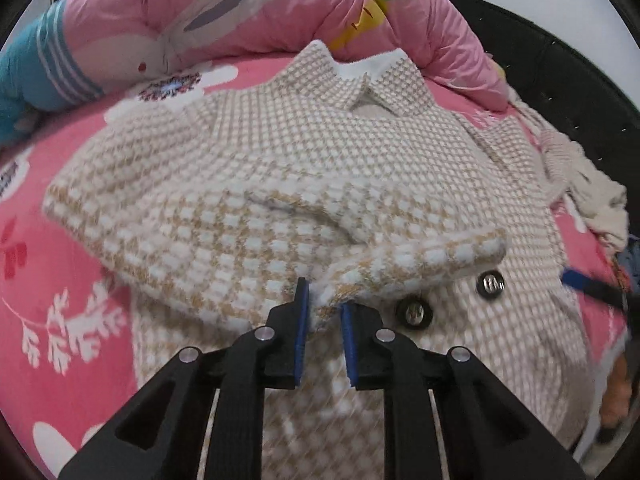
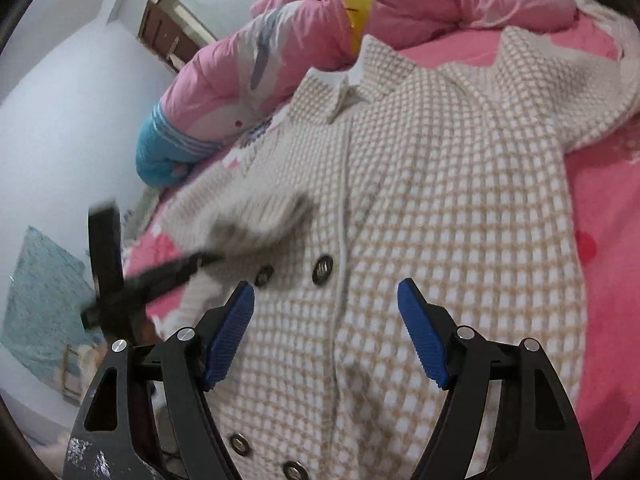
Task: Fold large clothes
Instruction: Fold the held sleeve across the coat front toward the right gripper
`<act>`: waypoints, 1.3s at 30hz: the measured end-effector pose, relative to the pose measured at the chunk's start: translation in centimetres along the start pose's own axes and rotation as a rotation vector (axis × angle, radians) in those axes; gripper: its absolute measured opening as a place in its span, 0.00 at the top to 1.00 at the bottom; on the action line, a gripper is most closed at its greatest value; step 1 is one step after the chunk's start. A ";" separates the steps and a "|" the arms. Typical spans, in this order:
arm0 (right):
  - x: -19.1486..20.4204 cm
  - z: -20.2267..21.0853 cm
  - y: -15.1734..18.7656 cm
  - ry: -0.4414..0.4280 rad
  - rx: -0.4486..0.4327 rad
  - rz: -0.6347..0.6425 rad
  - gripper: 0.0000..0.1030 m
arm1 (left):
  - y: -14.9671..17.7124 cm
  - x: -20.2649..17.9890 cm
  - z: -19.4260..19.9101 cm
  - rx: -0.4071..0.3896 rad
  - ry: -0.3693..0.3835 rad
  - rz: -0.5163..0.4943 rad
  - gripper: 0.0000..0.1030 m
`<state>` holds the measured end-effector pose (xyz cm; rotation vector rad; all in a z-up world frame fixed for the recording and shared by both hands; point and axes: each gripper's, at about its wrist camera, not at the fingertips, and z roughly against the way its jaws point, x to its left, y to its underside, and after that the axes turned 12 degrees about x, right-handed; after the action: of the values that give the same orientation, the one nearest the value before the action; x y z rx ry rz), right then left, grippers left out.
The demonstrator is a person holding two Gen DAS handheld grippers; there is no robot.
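Pink bed sheet (image 1: 60, 272) with white flowers at the left, and a rolled pink quilt (image 1: 240, 12) along the far side. On the sheet, spread flat with the front up: beige-and-white checked coat (image 1: 360, 160), collar (image 1: 372, 84) toward the quilt. Across its chest, folded inward from the left, one sleeve (image 1: 240, 232), with the cuff ending near the middle.

Low in the centre of the left wrist view, left gripper (image 1: 324, 296), pointing steeply down at the coat. Jaws almost together, only a narrow gap, and in this gap a corner of the fluffy cuff; fabric touching both blue pads (image 1: 302, 320), so pinched lightly, as far as can be seen. Just to the right of the cuff, two dark buttons (image 1: 414, 314) on the coat front. At the far right edge, blurred, the right gripper (image 1: 592, 292) above the coat's side.

Seen from the right wrist camera: at the left, blurred by motion, the left gripper (image 2: 160, 276) with the sleeve cuff (image 2: 260, 216) at its tip. In the centre, right gripper (image 2: 326, 292), also tilted downward, held above the lower front of the coat (image 2: 440, 200). Jaws spread wide, nothing between the pads, no contact with the fabric. Farther right, the other sleeve (image 2: 580, 92), lying outward on the sheet.
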<state>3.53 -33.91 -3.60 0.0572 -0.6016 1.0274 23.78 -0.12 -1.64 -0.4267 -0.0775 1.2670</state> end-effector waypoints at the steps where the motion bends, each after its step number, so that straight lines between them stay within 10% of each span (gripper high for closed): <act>1: -0.1 -0.2 -1.0 -0.025 0.007 -0.009 0.31 | 0.4 0.2 0.0 0.001 0.017 0.004 0.85; 8: 1.9 -5.2 -4.1 -0.288 0.184 -0.095 0.31 | 2.5 1.5 -0.4 0.003 0.096 0.047 0.85; 13: 3.0 -10.6 -4.4 -0.211 0.310 -0.142 0.35 | 2.9 1.0 -0.5 -0.015 0.059 0.063 0.84; 19: 2.8 -12.7 -5.4 -0.146 0.316 -0.159 0.67 | 4.4 -0.3 1.1 -0.039 -0.019 -0.011 0.83; 34: 4.9 -10.9 -1.6 -0.359 0.435 -0.130 0.56 | 8.2 3.2 2.0 -0.075 0.115 0.038 0.82; 37: 5.4 -10.6 -1.8 -0.340 0.409 -0.095 0.92 | 8.7 3.7 1.6 -0.070 0.115 0.059 0.82; 39: 5.9 -10.2 -2.3 -0.328 0.376 -0.078 0.93 | 9.1 3.8 1.9 -0.081 0.121 0.060 0.82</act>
<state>12.13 -27.23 -8.73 0.5848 -0.6895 1.0522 16.13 6.05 -3.72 -0.5783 -0.0136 1.2973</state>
